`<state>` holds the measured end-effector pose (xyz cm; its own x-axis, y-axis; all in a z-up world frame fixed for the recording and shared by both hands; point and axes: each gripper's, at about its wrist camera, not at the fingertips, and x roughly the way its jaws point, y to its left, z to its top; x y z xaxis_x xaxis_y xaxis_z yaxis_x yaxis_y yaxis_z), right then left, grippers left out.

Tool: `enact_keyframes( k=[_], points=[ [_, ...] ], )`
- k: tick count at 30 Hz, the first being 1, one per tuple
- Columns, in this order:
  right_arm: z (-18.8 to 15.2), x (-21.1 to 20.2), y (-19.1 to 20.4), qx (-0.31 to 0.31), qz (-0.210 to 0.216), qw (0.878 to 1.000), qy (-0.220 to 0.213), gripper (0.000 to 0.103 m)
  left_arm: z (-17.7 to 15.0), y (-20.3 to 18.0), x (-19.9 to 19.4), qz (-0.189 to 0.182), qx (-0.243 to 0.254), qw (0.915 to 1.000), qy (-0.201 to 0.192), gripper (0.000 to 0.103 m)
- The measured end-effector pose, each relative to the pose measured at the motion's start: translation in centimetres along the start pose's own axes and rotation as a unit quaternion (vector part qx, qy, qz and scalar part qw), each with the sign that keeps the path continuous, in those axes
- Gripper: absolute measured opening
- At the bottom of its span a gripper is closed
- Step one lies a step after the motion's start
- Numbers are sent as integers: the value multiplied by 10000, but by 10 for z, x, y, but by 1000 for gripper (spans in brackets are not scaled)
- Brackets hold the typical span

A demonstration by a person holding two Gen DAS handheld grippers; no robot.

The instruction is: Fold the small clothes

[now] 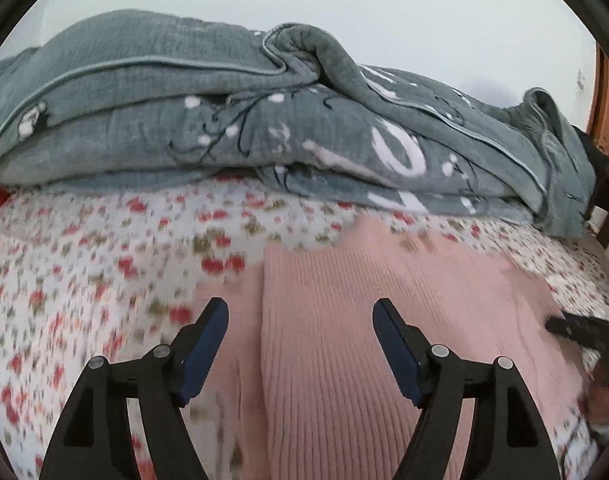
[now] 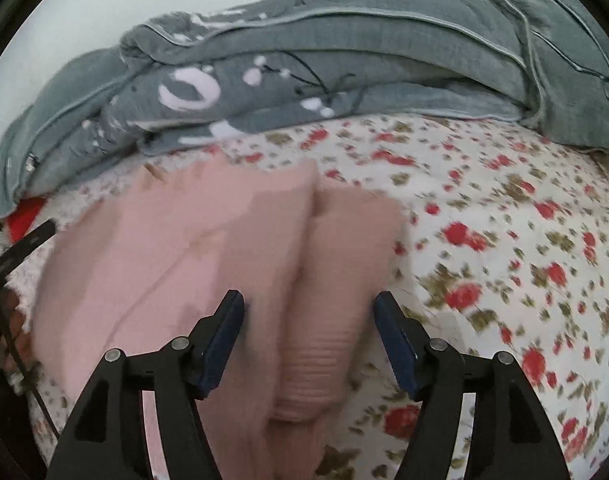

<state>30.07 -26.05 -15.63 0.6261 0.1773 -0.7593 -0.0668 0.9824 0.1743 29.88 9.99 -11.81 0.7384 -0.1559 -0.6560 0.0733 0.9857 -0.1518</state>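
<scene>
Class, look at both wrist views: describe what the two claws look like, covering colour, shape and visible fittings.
The left claw and the right claw match: black angular linkage arms with triangular cut-outs, round silver pivot pins, and two flat fingers faced with dark blue pads.

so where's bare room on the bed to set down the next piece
Floral sheet is free right of the pink knit garment, below the grey blanket. A second patch lies left of the garment in the left wrist view. The bed's far side is crowded by the blanket.
</scene>
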Motion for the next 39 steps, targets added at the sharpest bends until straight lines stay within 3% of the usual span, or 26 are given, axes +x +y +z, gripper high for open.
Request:
enact_keyframes(
  k=[6,9,12,16,17,21,23,24,28,34,39],
  points=[
    [-4,10,-14,304,136,9994,103,74,-30,25,2,78,-332,9969,704,77],
    [-1,15,-14,262,161,9994,144,79,-30,48,17,-299,-946,9897,1036,79],
    [5,23,-15,266,245,9991,210,82,-30,51,23,-421,-1004,9889,1009,79],
    [9,28,-12,154,259,9993,231,84,-29,38,30,-238,-765,9917,1008,79],
    [9,29,-12,143,268,9993,227,84,-28,36,31,-236,-730,9919,1010,75],
    [9,27,-14,198,357,9991,133,72,-23,35,36,-555,-873,9888,1078,47],
    [9,25,-16,236,493,9985,101,55,-23,34,33,-599,-894,9894,977,27],
    [8,24,-16,237,883,9957,152,39,-23,33,30,-611,-908,9897,918,25],
    [8,16,-19,404,949,9947,9,23,-20,29,18,-530,-924,9908,829,22],
    [4,-31,-4,402,975,9939,-327,20,-12,17,-22,-611,-978,9906,730,21],
    [-16,-70,9,353,932,9942,-407,20,-30,3,-60,-534,-875,9923,692,21]
  ],
)
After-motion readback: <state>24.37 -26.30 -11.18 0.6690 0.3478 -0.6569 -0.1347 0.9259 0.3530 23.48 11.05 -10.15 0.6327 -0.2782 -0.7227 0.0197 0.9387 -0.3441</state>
